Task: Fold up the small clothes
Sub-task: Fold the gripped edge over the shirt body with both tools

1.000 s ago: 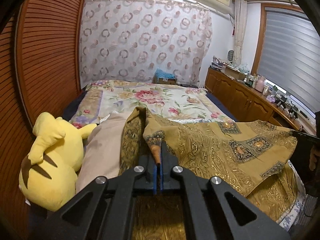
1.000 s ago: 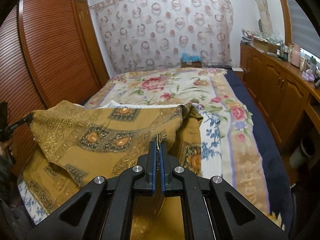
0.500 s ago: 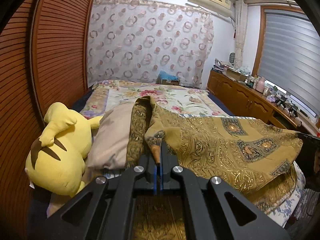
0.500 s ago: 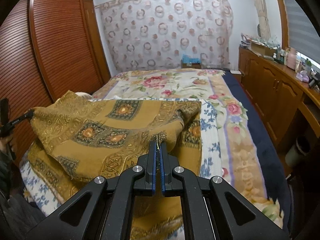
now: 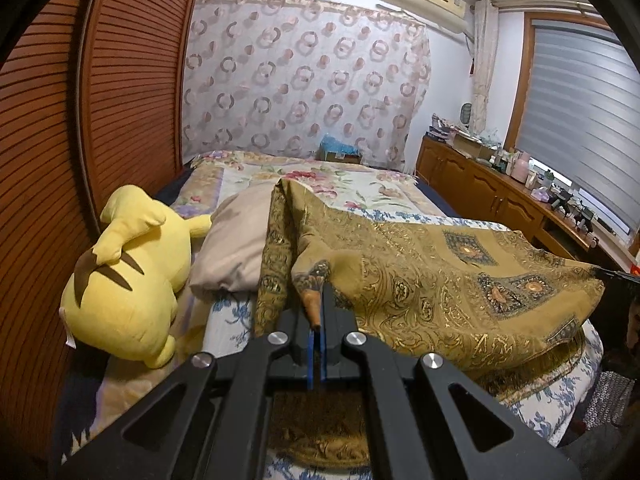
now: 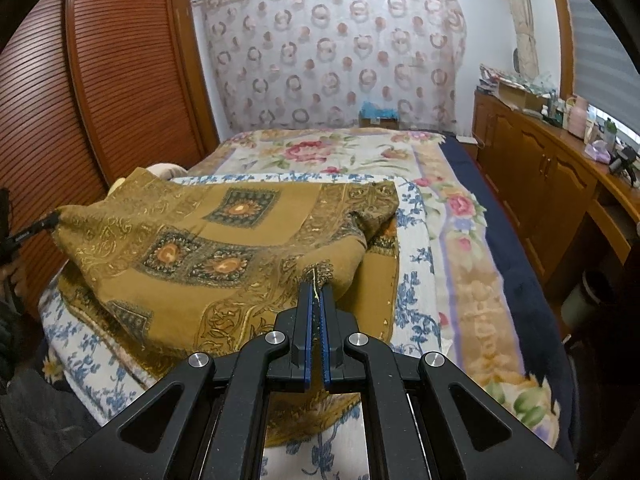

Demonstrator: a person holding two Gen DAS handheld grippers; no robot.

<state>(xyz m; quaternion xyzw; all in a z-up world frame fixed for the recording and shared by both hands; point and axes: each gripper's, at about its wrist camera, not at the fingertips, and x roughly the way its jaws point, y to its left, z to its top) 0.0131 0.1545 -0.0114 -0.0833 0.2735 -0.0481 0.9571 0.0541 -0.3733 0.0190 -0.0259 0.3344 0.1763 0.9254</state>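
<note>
Left gripper and right gripper each clenched on a corner of the ochre patterned cloth — held taut between them above the bed, likely so the fold lands square. Lower layer partly hidden.

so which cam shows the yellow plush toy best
The left wrist view: the yellow plush toy lies in full beside the pillow. In the right wrist view the gold cloth hides it, so it does not show there.
</note>
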